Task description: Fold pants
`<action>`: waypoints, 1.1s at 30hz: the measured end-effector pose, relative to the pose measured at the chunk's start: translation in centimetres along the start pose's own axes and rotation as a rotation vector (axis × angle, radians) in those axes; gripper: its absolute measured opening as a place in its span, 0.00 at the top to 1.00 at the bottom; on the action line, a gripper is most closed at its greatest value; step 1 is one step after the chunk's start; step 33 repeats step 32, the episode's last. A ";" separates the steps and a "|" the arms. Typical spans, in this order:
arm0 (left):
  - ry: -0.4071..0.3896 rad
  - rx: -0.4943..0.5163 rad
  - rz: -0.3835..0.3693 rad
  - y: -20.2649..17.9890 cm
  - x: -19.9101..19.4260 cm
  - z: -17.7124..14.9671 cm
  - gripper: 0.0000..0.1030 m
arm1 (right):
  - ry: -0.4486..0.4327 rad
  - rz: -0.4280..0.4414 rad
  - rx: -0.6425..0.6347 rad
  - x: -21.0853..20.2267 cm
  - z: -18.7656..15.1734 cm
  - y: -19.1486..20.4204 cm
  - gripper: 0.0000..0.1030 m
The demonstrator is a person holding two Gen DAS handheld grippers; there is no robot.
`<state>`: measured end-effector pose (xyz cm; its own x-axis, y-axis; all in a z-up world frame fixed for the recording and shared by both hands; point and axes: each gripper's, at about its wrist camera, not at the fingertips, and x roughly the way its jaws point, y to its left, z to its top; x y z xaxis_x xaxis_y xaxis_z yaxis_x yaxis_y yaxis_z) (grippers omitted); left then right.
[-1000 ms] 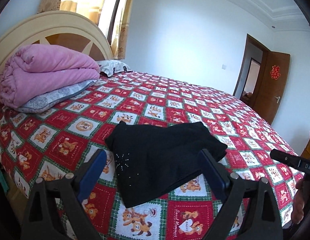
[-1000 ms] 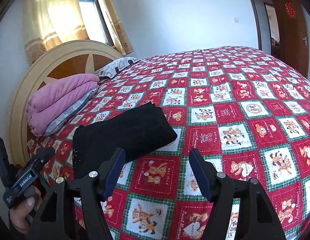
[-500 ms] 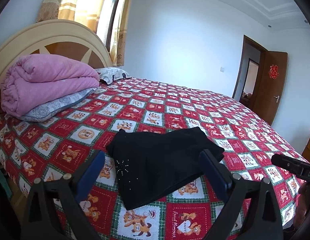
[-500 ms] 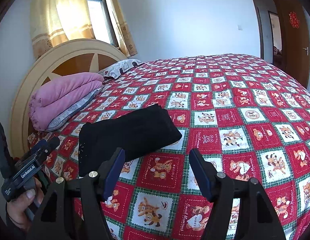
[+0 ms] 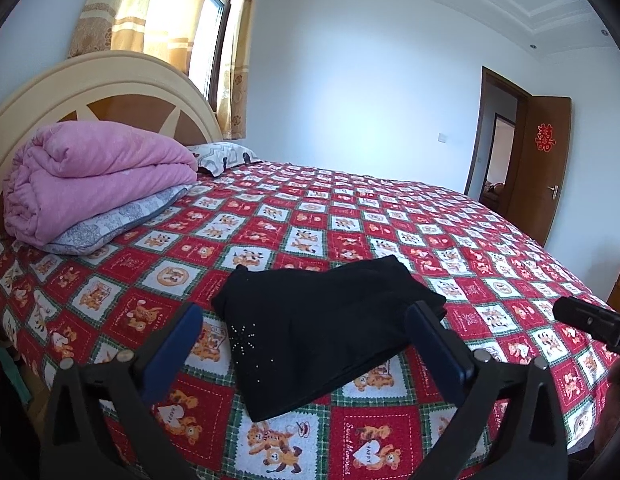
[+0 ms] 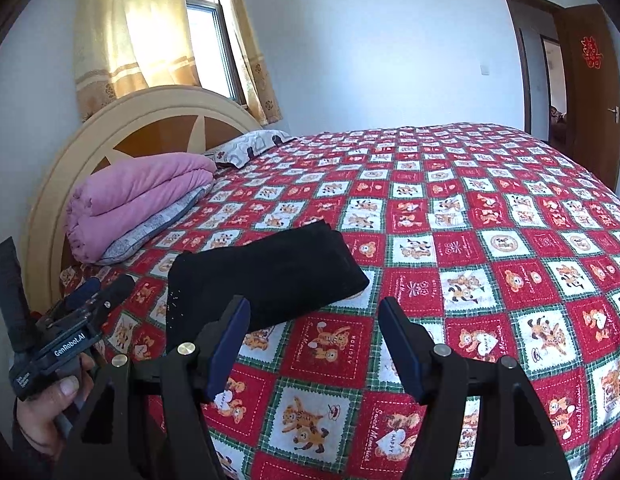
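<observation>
Black pants [image 5: 322, 328] lie folded into a compact bundle on the red patterned bedspread [image 5: 350, 224], with small sparkly studs near the left edge. My left gripper [image 5: 305, 332] is open and empty, held back from the pants near the bed's front edge. In the right wrist view the pants [image 6: 265, 276] lie ahead to the left. My right gripper [image 6: 314, 320] is open and empty, just right of the pants. The left gripper [image 6: 85, 300] also shows there at far left, held in a hand.
A folded pink quilt [image 5: 89, 176] rests on a grey pillow [image 5: 109, 224] by the cream headboard [image 5: 101, 92]. A second pillow [image 5: 225, 158] lies behind. A brown door [image 5: 542, 168] stands open at the right. A curtained window [image 6: 157, 28] is behind the headboard.
Both grippers have drawn back and tilted up a little from the bed, so the pants look lower and farther in both views. The pants have not moved.
</observation>
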<state>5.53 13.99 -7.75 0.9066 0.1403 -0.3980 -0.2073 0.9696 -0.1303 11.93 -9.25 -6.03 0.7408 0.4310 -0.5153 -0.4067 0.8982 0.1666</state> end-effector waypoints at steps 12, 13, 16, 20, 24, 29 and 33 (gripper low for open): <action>0.034 -0.014 0.024 -0.1 0.5 0.2 0.00 | -0.019 -0.010 -0.005 -0.3 0.0 0.1 0.33; 0.032 -0.013 0.028 -0.1 0.5 0.1 0.00 | -0.017 -0.012 -0.004 -0.3 0.0 0.0 0.33; 0.027 -0.017 0.042 -0.1 0.4 0.0 0.00 | -0.015 -0.016 -0.002 -0.2 -0.1 -0.1 0.33; 0.021 -0.028 0.073 0.3 0.5 0.0 0.00 | -0.011 -0.020 -0.002 0.0 -0.2 -0.2 0.33; 0.018 -0.034 0.052 0.6 0.6 -0.5 0.00 | 0.003 -0.026 -0.003 0.4 -0.6 -0.2 0.33; 0.016 -0.013 0.037 0.1 0.8 -0.8 0.00 | 0.020 -0.034 -0.005 0.9 -0.9 -0.4 0.33; 0.020 -0.002 0.022 -0.2 0.9 -0.9 0.00 | 0.020 -0.037 -0.005 0.8 -0.9 -0.5 0.33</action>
